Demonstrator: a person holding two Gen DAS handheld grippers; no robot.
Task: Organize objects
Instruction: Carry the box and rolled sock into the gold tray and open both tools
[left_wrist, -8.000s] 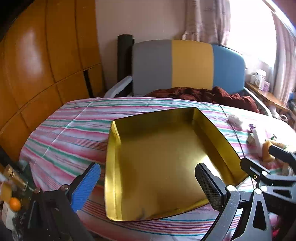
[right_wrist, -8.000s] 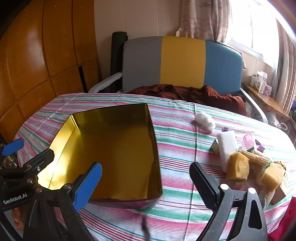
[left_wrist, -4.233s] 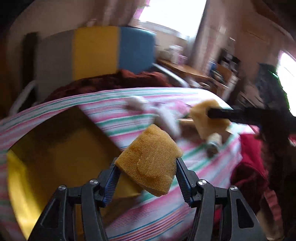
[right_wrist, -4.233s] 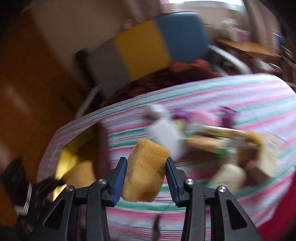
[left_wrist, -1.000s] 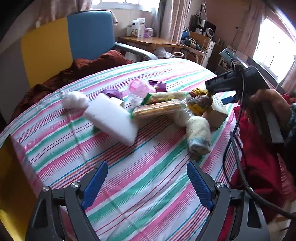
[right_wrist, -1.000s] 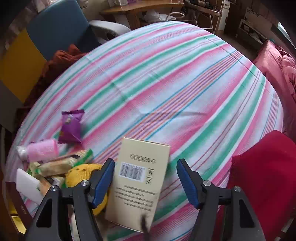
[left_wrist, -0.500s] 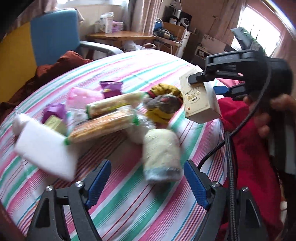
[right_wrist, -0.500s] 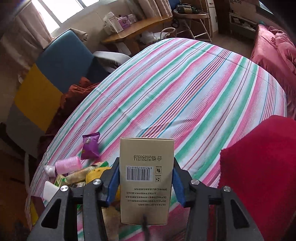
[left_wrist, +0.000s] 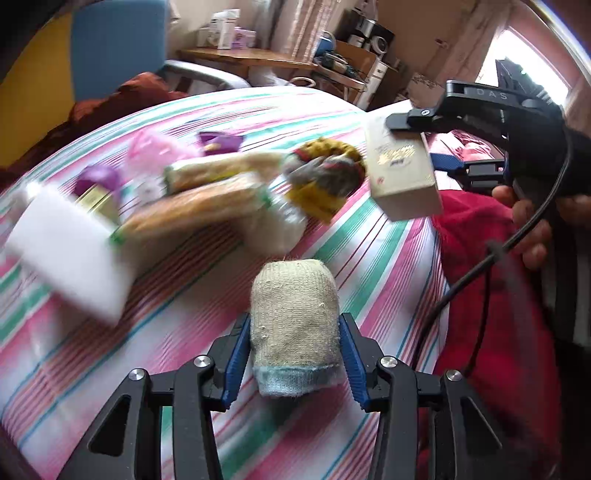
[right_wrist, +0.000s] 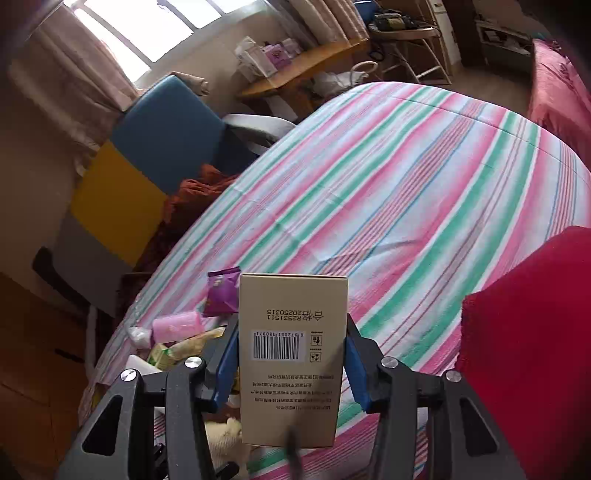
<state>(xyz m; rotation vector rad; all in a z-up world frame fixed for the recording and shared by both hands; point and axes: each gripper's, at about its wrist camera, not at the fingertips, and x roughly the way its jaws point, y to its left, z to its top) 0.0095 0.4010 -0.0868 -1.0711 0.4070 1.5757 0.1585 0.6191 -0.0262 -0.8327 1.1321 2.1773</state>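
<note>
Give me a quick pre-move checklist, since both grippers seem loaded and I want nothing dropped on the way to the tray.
1. Beige box clamped in right gripper, lifted off the striped cloth: ok.
2. Left gripper jaws closing around knitted roll; firm grip: cannot tell.
3. Roll lifted clear of cloth: cannot tell.
4. Right gripper's cable clear of roll: ok.
5. Tray in view: not ok.

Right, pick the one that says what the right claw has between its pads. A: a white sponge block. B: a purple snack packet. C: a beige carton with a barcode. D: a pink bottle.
C: the right claw grips a beige carton with a barcode on its upper face, both blue pads against its sides, lifted off the striped cloth.
</note>
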